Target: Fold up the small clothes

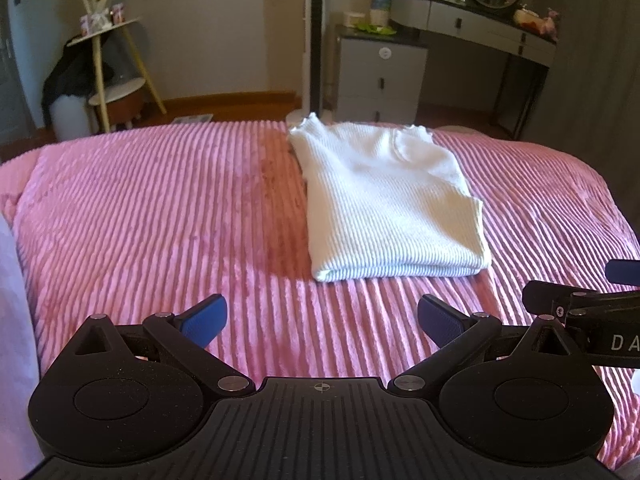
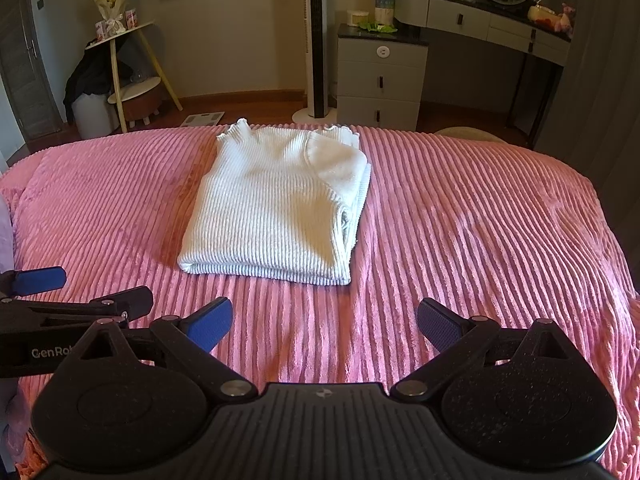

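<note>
A white ribbed knit sweater (image 1: pixel 384 200) lies folded into a neat rectangle on the pink ribbed bedspread (image 1: pixel 160 208). It also shows in the right wrist view (image 2: pixel 276 204), with its frilled collar at the far end. My left gripper (image 1: pixel 322 320) is open and empty, hovering over the bedspread short of the sweater's near edge. My right gripper (image 2: pixel 324 322) is open and empty too, also short of the near edge. Each gripper shows at the side of the other's view, the right one (image 1: pixel 592 304) and the left one (image 2: pixel 60 300).
The bedspread (image 2: pixel 480 220) covers the whole bed. Beyond the far edge stand a grey drawer unit (image 2: pixel 380 80), a tower fan (image 2: pixel 314 40), a dressing table with a mirror (image 2: pixel 500 20) and a small shelf stand (image 2: pixel 132 68).
</note>
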A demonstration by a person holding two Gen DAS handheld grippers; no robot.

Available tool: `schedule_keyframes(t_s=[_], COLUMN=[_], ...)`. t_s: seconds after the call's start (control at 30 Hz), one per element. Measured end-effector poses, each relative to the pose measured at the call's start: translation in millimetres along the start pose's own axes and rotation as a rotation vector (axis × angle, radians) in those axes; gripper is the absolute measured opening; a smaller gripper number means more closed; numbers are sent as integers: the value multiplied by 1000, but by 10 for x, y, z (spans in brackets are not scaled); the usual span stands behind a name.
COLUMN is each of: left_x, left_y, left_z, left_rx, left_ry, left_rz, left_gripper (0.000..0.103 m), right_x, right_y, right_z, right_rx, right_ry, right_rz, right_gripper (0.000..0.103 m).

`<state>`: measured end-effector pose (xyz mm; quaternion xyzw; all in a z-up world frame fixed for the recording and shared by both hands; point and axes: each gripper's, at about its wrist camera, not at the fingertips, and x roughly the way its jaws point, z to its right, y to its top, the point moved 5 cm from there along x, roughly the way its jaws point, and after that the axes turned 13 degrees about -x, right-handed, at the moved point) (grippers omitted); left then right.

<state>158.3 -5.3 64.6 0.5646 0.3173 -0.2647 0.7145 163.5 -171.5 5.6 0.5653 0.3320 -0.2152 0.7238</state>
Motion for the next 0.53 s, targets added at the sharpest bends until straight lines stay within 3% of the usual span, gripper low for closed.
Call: schedule_keyframes(t_s=[0.53], left_x=[-51], left_y=[-4], left_z=[7], left_rx=[21], left_ry=[-1], left_rz=[17], left_gripper=[103], right_x=[-38], right_y=[7], right_z=[6], right_rx=[-4], right_ry=[-16], right_rz=[12], right_gripper=[99])
